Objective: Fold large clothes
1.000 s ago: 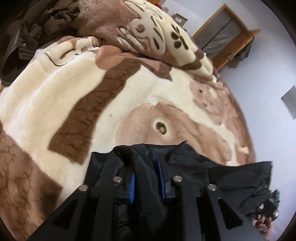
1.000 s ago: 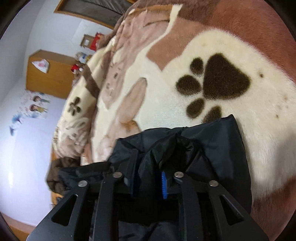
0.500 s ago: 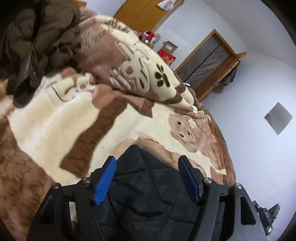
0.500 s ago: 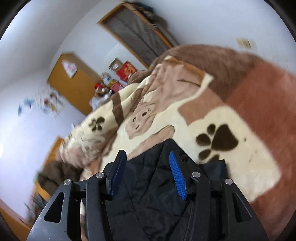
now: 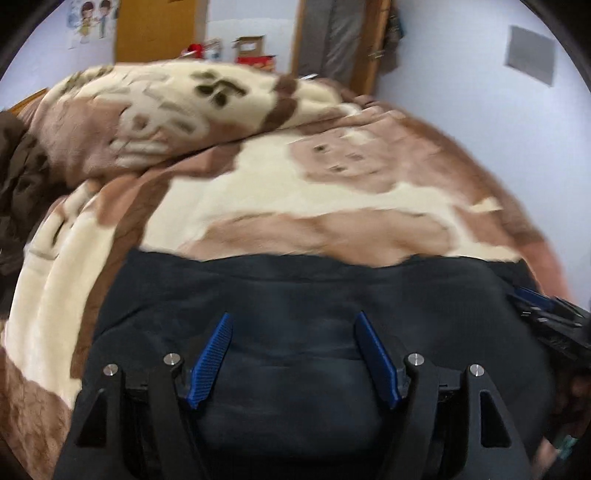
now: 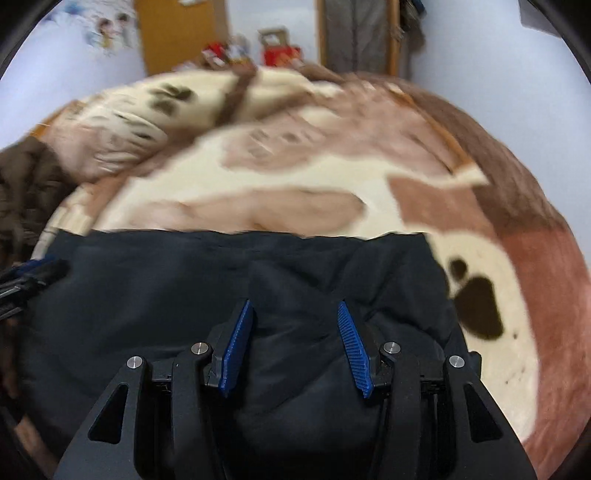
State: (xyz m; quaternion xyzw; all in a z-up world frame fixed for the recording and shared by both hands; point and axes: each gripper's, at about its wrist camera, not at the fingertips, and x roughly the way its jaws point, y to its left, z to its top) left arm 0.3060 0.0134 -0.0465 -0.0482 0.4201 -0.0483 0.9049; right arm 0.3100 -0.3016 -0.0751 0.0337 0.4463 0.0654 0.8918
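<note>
A black padded garment (image 5: 424,295) lies folded on the bed with a straight far edge; the right wrist view shows it too (image 6: 147,280). My left gripper (image 5: 293,317) hovers over its left part, blue pads spread wide and gripping nothing. My right gripper (image 6: 294,303) stands open over the garment's right part, also gripping nothing. Each gripper shows at the edge of the other's view: the right gripper (image 5: 546,317) and the left gripper (image 6: 26,280). Both views are motion-blurred.
A cream and brown plush blanket (image 5: 295,192) with paw prints (image 6: 476,306) covers the bed. A dark brown jacket (image 5: 18,177) is heaped at the left. Behind the bed are an orange-brown door (image 5: 159,29), boxes (image 5: 251,51) and a wooden-framed doorway (image 6: 358,33).
Both grippers have let go of the black garment and spread wide. They have pulled back and rolled level, so the garment now lies flat in front of them.
</note>
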